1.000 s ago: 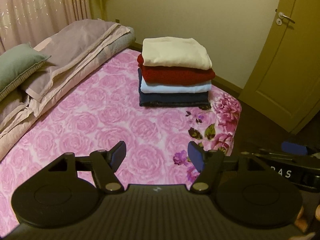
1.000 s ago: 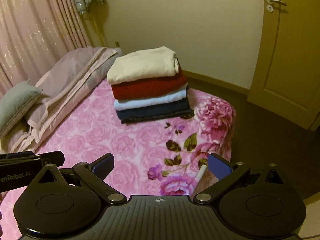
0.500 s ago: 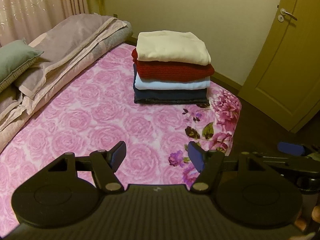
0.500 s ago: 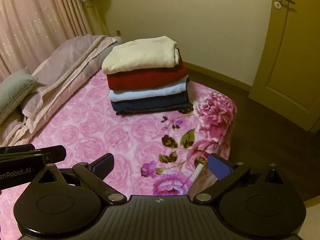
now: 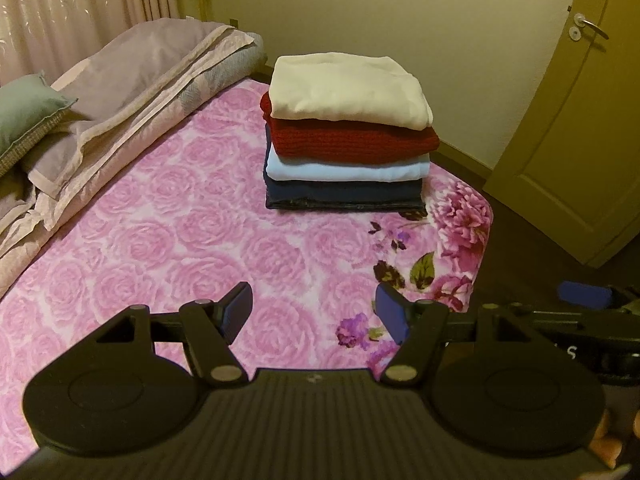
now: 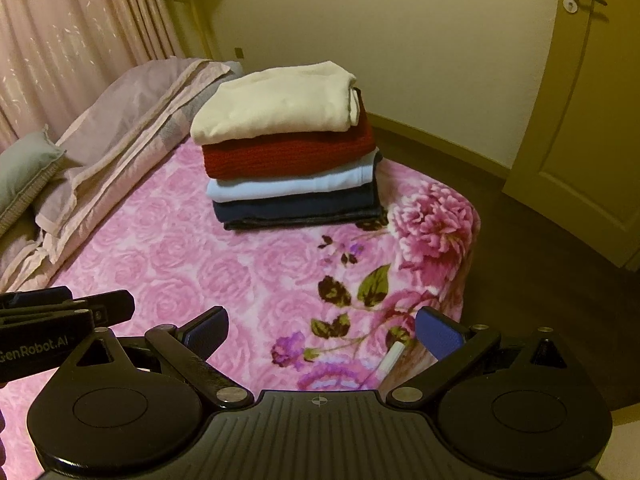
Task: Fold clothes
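A neat stack of folded clothes (image 5: 348, 136) (image 6: 288, 152) sits at the far end of the bed: a cream garment (image 5: 348, 84) on top, then red knit (image 5: 352, 142), light blue (image 5: 344, 170) and dark navy (image 5: 344, 194). My left gripper (image 5: 314, 312) hovers open over the pink rose blanket (image 5: 192, 240), well short of the stack, nothing between its fingers. My right gripper (image 6: 322, 332) is open too, empty, above the blanket's flowered corner (image 6: 432, 232). Each gripper shows at the edge of the other's view.
A folded lilac quilt (image 5: 132, 72) and a green pillow (image 5: 24, 112) lie along the bed's left side. Pink curtains (image 6: 80, 40) hang behind. A door (image 5: 580, 120) stands at the right, dark floor beyond the bed's foot. A small white stick (image 6: 390, 362) lies near the blanket's edge.
Both grippers have moved closer to the stack, which looms larger and lower in both views. Both stay open and empty.
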`<act>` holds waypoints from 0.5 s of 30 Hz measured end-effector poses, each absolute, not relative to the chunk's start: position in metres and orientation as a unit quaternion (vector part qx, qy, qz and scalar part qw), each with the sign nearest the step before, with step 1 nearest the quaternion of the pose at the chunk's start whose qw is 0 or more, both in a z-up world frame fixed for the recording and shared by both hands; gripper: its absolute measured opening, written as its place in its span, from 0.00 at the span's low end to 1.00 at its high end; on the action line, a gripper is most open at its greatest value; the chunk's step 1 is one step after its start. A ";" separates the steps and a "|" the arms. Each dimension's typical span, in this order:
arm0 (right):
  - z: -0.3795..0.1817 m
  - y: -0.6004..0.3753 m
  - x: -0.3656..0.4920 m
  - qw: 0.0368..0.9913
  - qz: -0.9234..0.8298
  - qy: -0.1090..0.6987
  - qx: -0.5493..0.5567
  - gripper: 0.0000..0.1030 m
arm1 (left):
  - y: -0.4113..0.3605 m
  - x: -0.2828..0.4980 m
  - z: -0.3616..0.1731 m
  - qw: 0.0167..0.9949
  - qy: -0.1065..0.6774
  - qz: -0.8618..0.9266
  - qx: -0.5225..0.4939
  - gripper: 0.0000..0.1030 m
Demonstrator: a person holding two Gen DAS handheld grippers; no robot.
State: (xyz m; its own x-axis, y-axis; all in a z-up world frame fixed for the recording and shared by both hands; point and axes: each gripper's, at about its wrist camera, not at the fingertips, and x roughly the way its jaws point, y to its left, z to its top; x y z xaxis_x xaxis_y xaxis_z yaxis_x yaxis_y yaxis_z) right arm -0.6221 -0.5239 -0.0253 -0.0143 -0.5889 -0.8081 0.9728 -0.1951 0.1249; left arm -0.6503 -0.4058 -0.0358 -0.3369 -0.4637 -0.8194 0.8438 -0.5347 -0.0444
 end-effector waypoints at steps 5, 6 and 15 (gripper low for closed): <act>-0.031 -0.539 -0.629 0.585 -0.663 0.252 0.394 0.99 | -0.416 -0.662 -0.043 0.424 0.238 -0.776 0.401 0.63; -0.032 -0.542 -0.630 0.586 -0.661 0.253 0.395 0.99 | -0.419 -0.664 -0.044 0.426 0.238 -0.774 0.403 0.63; -0.044 -0.568 -0.643 0.588 -0.650 0.265 0.401 0.99 | -0.442 -0.683 -0.058 0.435 0.238 -0.765 0.411 0.63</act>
State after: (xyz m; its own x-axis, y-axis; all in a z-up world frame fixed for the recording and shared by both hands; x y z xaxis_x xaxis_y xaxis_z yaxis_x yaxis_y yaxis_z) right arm -0.6435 -0.5682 -0.0443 0.0135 -0.5521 -0.8337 0.9775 -0.1684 0.1273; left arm -0.6829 -0.4425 -0.0577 -0.2844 -0.4698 -0.8357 0.8612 -0.5081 -0.0074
